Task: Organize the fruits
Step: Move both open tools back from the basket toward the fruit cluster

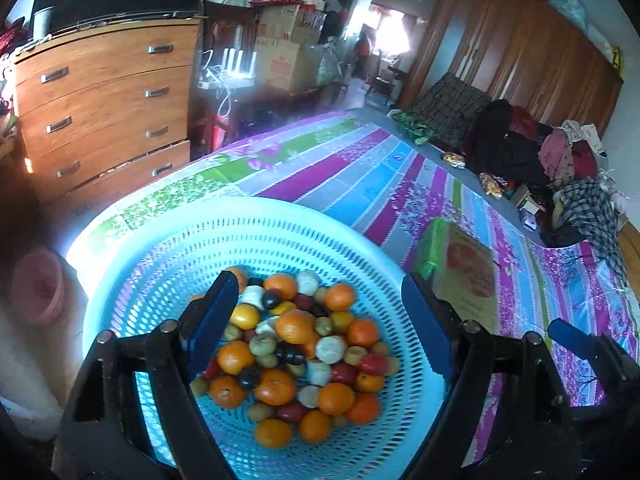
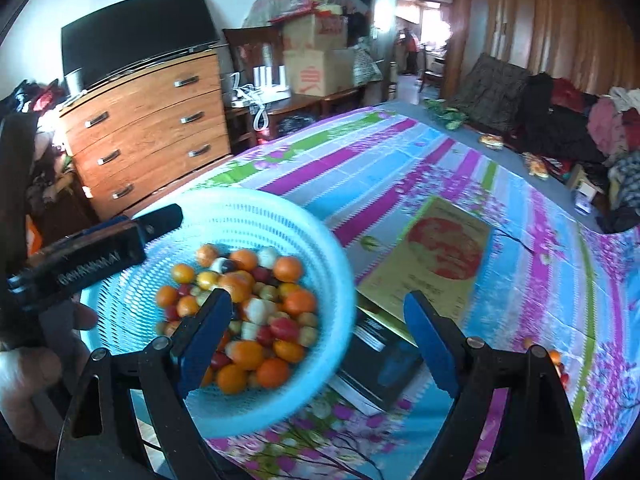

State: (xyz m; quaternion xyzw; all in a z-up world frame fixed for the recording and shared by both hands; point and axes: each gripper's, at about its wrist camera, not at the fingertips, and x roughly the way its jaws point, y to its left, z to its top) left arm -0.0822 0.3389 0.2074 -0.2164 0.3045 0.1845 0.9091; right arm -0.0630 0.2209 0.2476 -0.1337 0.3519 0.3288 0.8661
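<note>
While both grippers hang over the striped bedspread, the fruits lie heaped in the bottom of a pale blue perforated basket, low and centre in the left wrist view and lower left in the right wrist view. The left gripper has its jaws spread wide above the heap and holds nothing; in the right wrist view its body enters from the left edge over the basket rim. The right gripper is equally wide open and empty, one blue pad over the fruit, the other over a dark box beside the basket. A yellow box with a red print lies just beyond.

The fruits are small, round and packed together, so I judge a jaw closing on one could nudge its neighbours and send them rolling, or catch two at once. The soft-looking ones might bruise under a hard squeeze. The basket also looks tilted in the right wrist view; a push on its rim could tip it. A few small fruits seem to sit on the bedspread at lower right, though the arm hides most of them.
</note>
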